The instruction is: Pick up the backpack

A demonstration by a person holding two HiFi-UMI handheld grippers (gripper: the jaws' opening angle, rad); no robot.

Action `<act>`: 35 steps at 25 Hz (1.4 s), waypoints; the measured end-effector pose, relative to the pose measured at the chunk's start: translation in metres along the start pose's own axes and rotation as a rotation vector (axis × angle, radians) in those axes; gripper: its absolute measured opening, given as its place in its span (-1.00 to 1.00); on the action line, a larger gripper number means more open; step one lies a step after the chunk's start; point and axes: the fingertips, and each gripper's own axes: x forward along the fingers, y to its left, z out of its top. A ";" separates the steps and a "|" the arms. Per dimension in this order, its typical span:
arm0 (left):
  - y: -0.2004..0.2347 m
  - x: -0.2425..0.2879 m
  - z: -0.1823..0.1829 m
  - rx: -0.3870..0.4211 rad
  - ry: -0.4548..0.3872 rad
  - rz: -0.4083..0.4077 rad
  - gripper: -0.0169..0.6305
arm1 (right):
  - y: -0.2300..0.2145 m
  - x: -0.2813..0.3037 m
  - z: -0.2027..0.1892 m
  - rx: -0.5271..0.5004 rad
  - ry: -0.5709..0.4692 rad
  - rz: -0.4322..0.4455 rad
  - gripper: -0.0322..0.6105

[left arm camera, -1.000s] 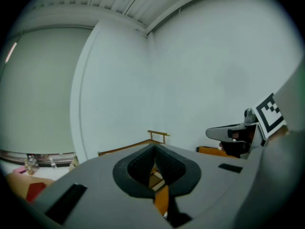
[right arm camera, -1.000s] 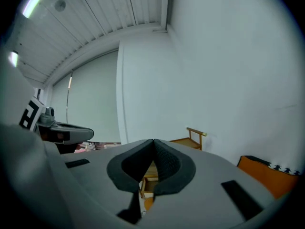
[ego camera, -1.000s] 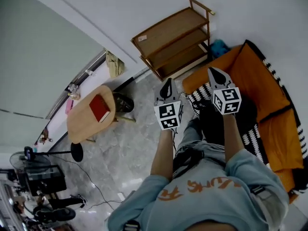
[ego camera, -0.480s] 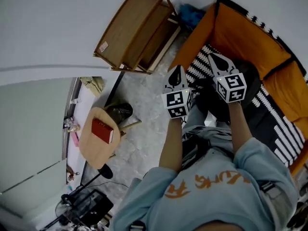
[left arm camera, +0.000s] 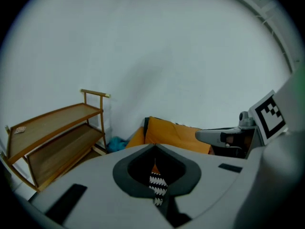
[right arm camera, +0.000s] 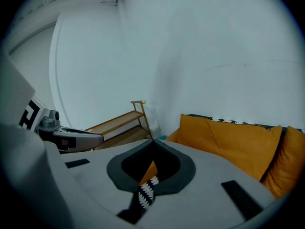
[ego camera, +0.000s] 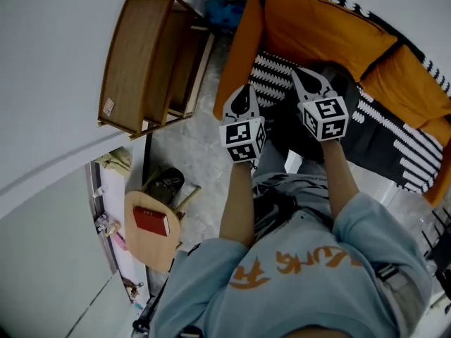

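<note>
A black backpack (ego camera: 347,84) lies on the orange sofa (ego camera: 317,27), on a black-and-white patterned throw (ego camera: 268,76); my grippers and forearms hide most of it. My left gripper (ego camera: 243,90) hangs over the throw's left edge, jaws shut and empty. My right gripper (ego camera: 299,74) is above the bag, also shut with nothing in it. In the left gripper view the shut jaws (left arm camera: 155,147) point at the sofa's corner (left arm camera: 176,135). The right gripper view shows its closed jaws (right arm camera: 153,143) before the orange back cushions (right arm camera: 228,137).
A wooden two-tier rack (ego camera: 141,55) stands left of the sofa, with a blue bundle (ego camera: 222,13) between them. A small round wooden table (ego camera: 151,241) bearing a red book (ego camera: 150,220) is at lower left, a dark object (ego camera: 163,185) beside it on the marble floor.
Both grippers have dropped and tipped downward toward the sofa. The head view has swung, so the sofa and rack now lie straight ahead. Jaws stayed shut.
</note>
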 end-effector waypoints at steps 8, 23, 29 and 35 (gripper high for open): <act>-0.034 0.077 -0.022 0.033 0.131 -0.177 -0.88 | -0.082 -0.036 -0.034 0.125 0.026 -0.238 -0.91; -0.190 0.133 -0.112 0.171 0.367 -0.541 -0.88 | -0.175 -0.132 -0.132 0.360 0.047 -0.470 -0.91; -0.195 0.156 -0.142 0.152 0.420 -0.517 -0.88 | -0.221 -0.120 -0.171 0.350 0.090 -0.475 -0.91; -0.200 0.180 -0.160 0.173 0.465 -0.508 -0.88 | -0.253 -0.118 -0.212 0.396 0.136 -0.460 -0.91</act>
